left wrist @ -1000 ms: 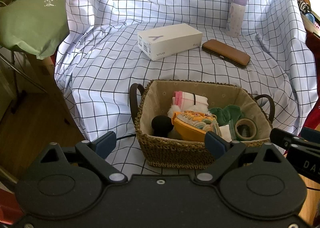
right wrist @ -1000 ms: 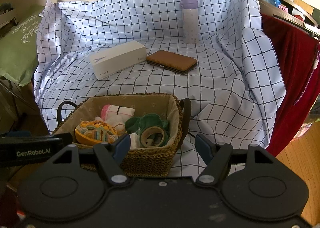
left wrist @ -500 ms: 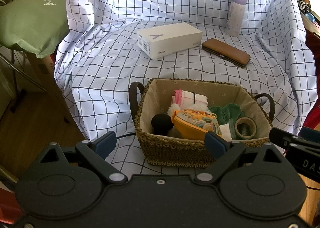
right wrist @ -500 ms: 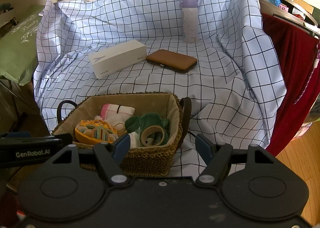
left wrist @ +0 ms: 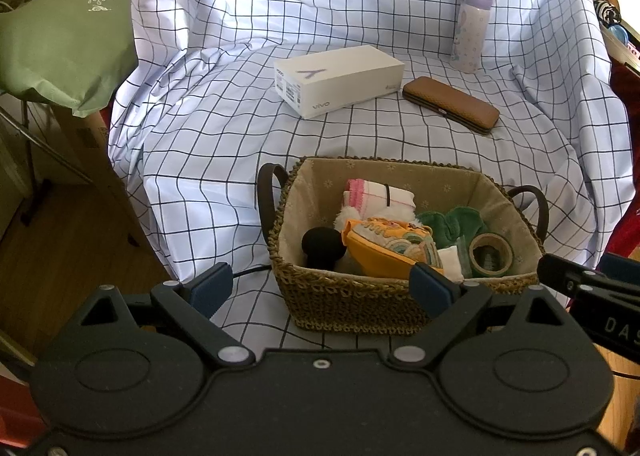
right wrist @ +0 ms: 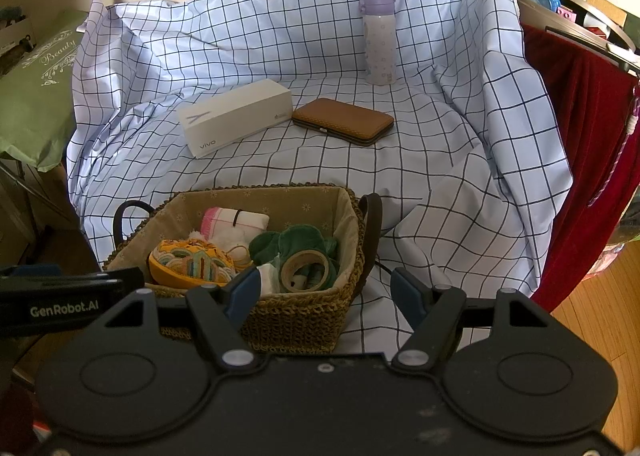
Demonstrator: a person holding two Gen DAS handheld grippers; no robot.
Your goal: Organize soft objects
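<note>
My left tool (left wrist: 320,286) hangs spread wide and empty just before the woven basket (left wrist: 352,296); my right tool (right wrist: 326,290) is equally agape, holding nothing, over the basket's right corner. Inside the basket lie the soft things: an orange embroidered pouch (left wrist: 390,246), a black ball (left wrist: 323,247), green cloth (left wrist: 452,220), a pink-edged folded towel (left wrist: 378,195), plus a tape roll (left wrist: 491,255). Beyond, on the checked cloth (left wrist: 224,135), sit a white box (left wrist: 338,79) and a brown case (left wrist: 451,104) just beside it, then a lilac bottle (left wrist: 470,29) upright farthest back.
</note>
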